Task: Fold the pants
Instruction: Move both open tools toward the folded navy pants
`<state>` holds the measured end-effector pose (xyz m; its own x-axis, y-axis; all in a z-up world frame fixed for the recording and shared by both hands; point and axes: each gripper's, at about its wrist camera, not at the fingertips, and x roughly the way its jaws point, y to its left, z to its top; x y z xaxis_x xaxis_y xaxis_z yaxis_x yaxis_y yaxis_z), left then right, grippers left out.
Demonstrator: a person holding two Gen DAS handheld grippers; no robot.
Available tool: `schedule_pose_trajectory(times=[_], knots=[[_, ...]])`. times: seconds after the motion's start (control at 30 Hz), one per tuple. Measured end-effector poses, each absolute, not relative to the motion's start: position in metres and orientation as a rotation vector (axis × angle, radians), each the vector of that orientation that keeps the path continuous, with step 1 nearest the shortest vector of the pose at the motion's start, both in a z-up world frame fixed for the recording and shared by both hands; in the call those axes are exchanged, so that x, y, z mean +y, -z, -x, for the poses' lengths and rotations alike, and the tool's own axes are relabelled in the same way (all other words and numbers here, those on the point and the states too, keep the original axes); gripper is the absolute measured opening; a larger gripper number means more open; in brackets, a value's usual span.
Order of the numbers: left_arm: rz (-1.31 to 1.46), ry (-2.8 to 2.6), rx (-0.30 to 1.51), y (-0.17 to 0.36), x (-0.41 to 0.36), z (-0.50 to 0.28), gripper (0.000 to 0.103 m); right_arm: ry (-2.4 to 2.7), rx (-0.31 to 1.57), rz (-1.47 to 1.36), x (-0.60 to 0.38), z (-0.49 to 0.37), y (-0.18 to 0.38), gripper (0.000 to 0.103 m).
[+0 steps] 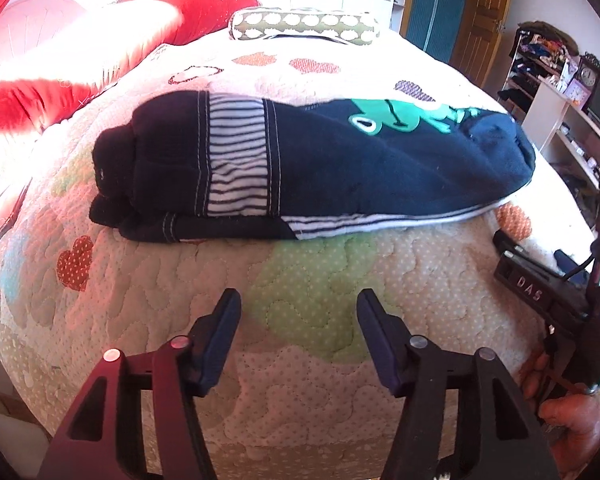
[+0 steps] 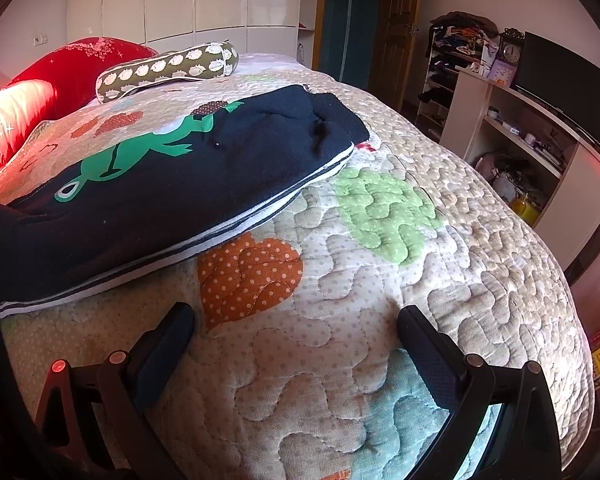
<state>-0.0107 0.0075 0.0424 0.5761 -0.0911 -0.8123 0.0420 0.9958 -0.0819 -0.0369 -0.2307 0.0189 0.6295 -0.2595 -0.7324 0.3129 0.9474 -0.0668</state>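
Dark navy fleece pants (image 1: 320, 168) with a striped panel and a green frog print lie folded on a quilted patchwork bedspread (image 1: 308, 360). The left gripper (image 1: 298, 320) hovers just in front of them, jaws partly open and empty. The right gripper (image 2: 296, 340), beside the pants' edge, is spread wide, holding nothing.

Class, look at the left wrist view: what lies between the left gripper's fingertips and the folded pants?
Only bare quilt: a stretch of stitched bedspread with a green patch separates the left gripper from the pants. Nothing else lies there.
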Motion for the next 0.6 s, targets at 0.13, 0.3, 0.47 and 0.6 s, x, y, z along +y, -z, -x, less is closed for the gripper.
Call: schedule_pose_trajectory(times=[0.13, 0.3, 0.47, 0.6], knots=[[0.157, 0.049, 0.878, -0.073, 0.048, 0.005, 0.060, 0.292, 0.821, -0.074, -0.232, 0.043, -0.019, 0.103], [0.290, -0.033, 0.845, -0.097, 0.102, 0.005, 0.060, 0.248, 0.859, -0.102, -0.238, 0.043, -0.019, 0.103], [0.310, -0.091, 0.834, -0.094, 0.119, 0.012, 0.060, 0.239, 0.856, -0.087, -0.236, 0.043, -0.018, 0.103], [0.315, -0.118, 0.854, -0.083, 0.115, 0.011, 0.060, 0.232, 0.840, -0.077, -0.234, 0.045, -0.017, 0.103]])
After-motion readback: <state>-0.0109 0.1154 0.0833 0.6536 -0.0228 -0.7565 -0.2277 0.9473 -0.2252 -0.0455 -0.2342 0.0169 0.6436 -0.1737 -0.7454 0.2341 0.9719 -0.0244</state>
